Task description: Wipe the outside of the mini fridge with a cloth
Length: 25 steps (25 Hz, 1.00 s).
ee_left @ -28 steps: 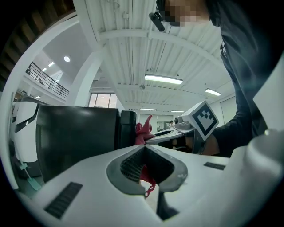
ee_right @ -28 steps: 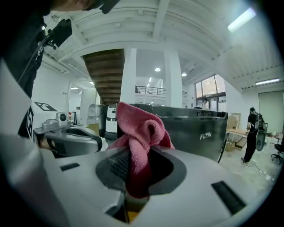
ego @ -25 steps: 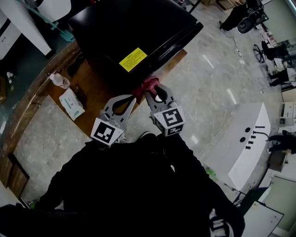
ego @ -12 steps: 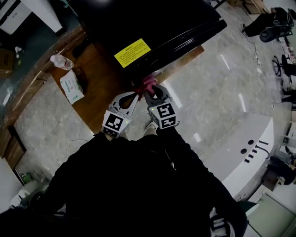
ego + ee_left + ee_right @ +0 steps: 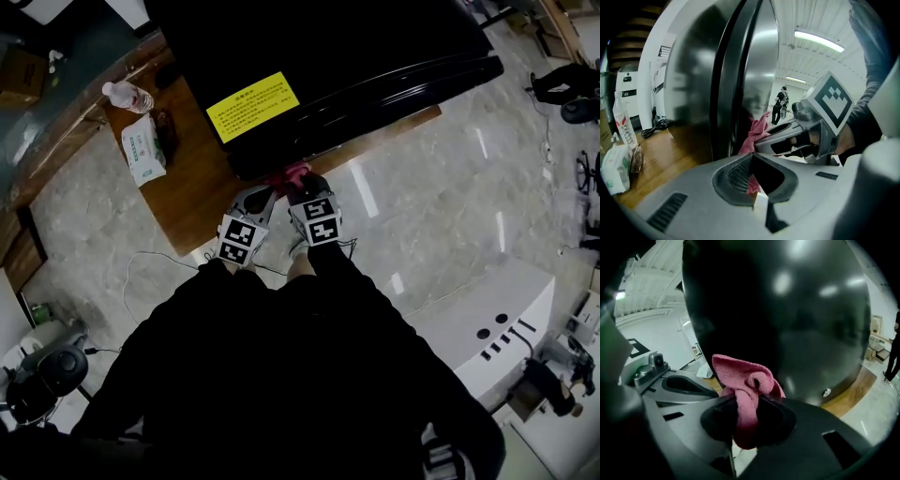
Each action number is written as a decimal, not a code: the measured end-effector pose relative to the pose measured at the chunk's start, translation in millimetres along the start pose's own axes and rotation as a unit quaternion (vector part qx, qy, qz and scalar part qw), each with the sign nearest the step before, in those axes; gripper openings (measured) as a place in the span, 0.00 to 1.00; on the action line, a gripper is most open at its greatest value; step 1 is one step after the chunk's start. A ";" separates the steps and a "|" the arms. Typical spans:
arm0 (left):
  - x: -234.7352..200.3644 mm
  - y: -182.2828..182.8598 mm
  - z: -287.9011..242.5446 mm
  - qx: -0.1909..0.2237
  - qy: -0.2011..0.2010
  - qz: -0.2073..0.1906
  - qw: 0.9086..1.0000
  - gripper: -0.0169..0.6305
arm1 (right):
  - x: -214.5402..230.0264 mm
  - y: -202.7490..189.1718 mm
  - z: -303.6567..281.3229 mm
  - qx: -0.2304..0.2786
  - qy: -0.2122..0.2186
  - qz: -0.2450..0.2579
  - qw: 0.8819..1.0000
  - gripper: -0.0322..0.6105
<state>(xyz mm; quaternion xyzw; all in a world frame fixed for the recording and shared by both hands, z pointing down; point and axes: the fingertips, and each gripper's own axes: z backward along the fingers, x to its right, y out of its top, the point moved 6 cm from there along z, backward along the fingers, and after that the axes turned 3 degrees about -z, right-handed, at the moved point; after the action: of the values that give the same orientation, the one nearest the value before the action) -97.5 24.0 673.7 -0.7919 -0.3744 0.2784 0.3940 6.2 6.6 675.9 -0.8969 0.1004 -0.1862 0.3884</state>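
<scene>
Head view: black fridge (image 5: pixel 319 47) stands on a wood table (image 5: pixel 202 202), door shut, with a yellow label (image 5: pixel 252 106) on top. Right gripper (image 5: pixel 298 185) is clenched on the pink cloth (image 5: pixel 289 173). The cloth is bunched at the fridge's near front edge and looks to be touching it. Left gripper (image 5: pixel 262 195) is just beside the right one, with its tips near the cloth.

Right gripper view: the cloth wad is pinched between the jaws. Its top puffs out above the tips in front of the glossy fridge face, and its tail hangs down through the jaw loop.

Left gripper view: jaws are closed tip to tip, with nothing clearly pinched. A scrap of pink shows through the loop behind the tips; can't tell if it touches. The cloth sits against the door edge, ahead of the tips.

Containers: clear bottle (image 5: pixel 127 94) at the table's far left, upright in the left gripper view, with a red-and-white label; fill level unreadable. Tissue pack (image 5: pixel 142 155) lies flat near the bottle, contents not visible. A small dark item (image 5: pixel 167 131) sits between the pack and the fridge, unidentifiable.
</scene>
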 end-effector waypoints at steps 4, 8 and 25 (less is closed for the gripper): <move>-0.5 -18.6 -16.7 -0.019 0.022 0.014 0.999 0.04 | 9.4 -25.4 -25.9 -0.038 0.013 0.000 0.999 0.17; -2.0 -34.4 -27.7 -0.035 0.041 0.026 0.998 0.04 | 15.9 -41.2 -42.2 -0.059 0.022 -0.003 0.998 0.17; 121.7 156.8 22.8 0.165 0.017 0.015 0.986 0.04 | 60.5 80.1 189.8 0.146 0.057 0.084 0.984 0.17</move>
<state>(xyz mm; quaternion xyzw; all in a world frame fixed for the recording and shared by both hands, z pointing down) 13.0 68.1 513.2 -0.7261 -0.3043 0.3293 0.5213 136.7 57.7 513.3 -0.8068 0.1690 -0.2160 0.5233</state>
